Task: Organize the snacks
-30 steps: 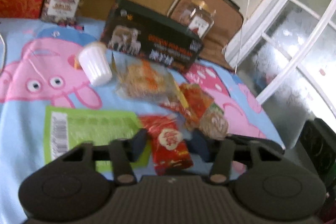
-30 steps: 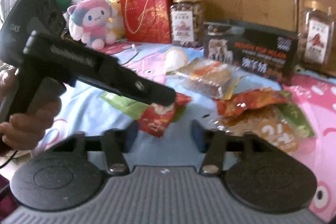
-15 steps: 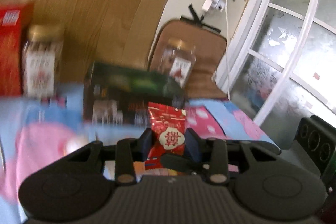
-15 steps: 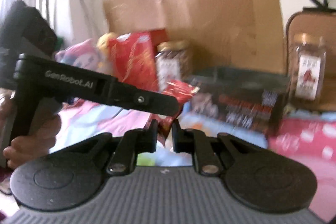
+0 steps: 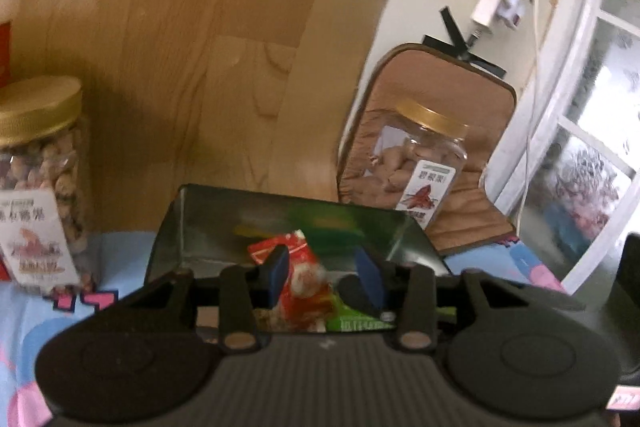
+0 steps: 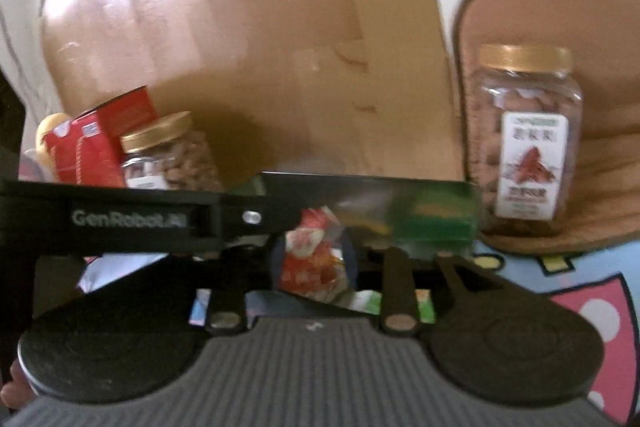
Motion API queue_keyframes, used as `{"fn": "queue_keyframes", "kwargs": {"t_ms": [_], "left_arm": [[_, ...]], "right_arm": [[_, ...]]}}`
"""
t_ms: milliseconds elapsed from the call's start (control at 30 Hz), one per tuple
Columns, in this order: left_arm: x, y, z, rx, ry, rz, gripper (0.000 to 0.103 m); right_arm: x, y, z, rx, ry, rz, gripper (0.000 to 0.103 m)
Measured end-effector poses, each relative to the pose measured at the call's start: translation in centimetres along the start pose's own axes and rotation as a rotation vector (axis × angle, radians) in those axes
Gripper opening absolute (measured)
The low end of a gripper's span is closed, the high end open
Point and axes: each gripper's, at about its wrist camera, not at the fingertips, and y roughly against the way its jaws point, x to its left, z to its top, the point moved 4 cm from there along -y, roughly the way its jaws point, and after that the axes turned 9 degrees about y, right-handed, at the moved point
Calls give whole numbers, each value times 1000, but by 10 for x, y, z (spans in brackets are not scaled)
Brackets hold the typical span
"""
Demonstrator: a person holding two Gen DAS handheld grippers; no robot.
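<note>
My left gripper [image 5: 322, 277] is open over the open dark green box [image 5: 224, 215]. A small red snack packet [image 5: 298, 275] lies loose between its fingers, over the box. My right gripper [image 6: 312, 263] is open just behind the same red packet [image 6: 310, 259], and the left gripper's black arm [image 6: 132, 219] crosses in front of it from the left. The box shows in the right wrist view [image 6: 420, 215] too. Whether the packet touches the box floor is unclear from blur.
Two gold-lidded nut jars stand by the box, one on the left [image 5: 38, 187] and one on the right [image 5: 420, 175] on a brown cushion [image 5: 472, 211]. A red gift bag [image 6: 88, 143] stands far left. A wooden board [image 5: 180, 47] stands behind. The cartoon cloth [image 6: 580, 291] covers the surface.
The left gripper closed on the red packet, lifted it to the box and has now opened, letting it go. The right gripper was shut half a second ago and is open now.
</note>
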Motion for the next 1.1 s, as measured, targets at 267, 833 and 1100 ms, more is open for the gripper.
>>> {"fn": "queue_keyframes", "kwargs": {"t_ms": [267,833,1100], "left_arm": [[22,73,-45,-20,50,-79,44],[38,105,-125,78,140,-12,46],[36,172,-157,36,162,-67,46]], "right_arm": [[-12,72,-32,-83,-152,105,43],[55,72,-76,192,-157,216,34],[87,135,-109,197,-102,333,34]]}}
